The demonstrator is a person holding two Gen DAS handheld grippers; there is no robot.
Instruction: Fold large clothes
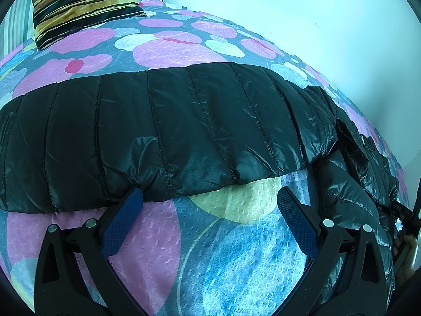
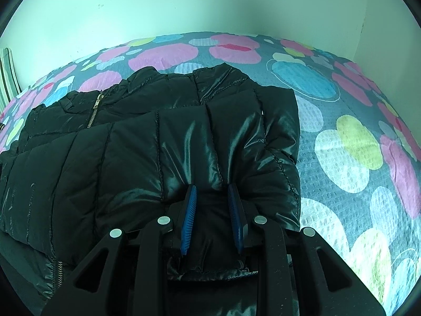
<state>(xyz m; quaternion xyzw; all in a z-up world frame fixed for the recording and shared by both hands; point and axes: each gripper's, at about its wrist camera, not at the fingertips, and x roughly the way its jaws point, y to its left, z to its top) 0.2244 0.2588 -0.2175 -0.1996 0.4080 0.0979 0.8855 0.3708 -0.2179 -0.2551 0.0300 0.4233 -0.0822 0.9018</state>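
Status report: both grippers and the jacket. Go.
Left hand-held gripper open, empty, at jacket edge. Right hand-held gripper clamped on jacket fold. Nothing in the way.

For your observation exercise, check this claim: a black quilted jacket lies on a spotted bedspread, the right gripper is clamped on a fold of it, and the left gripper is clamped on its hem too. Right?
Not quite. The left gripper is open, its pads apart over the spotted bedspread, one fingertip just at the hem, as the left wrist view shows. The right gripper does clamp a fold of the black quilted jacket.

I am in a home bedroom: below me lies a bed under a grey bedspread printed with pink, blue and yellow circles [image 1: 171, 50], a gold-and-black striped velvet cushion [image 1: 84, 8] at its head, plain pale walls [image 2: 184, 8] closing in.
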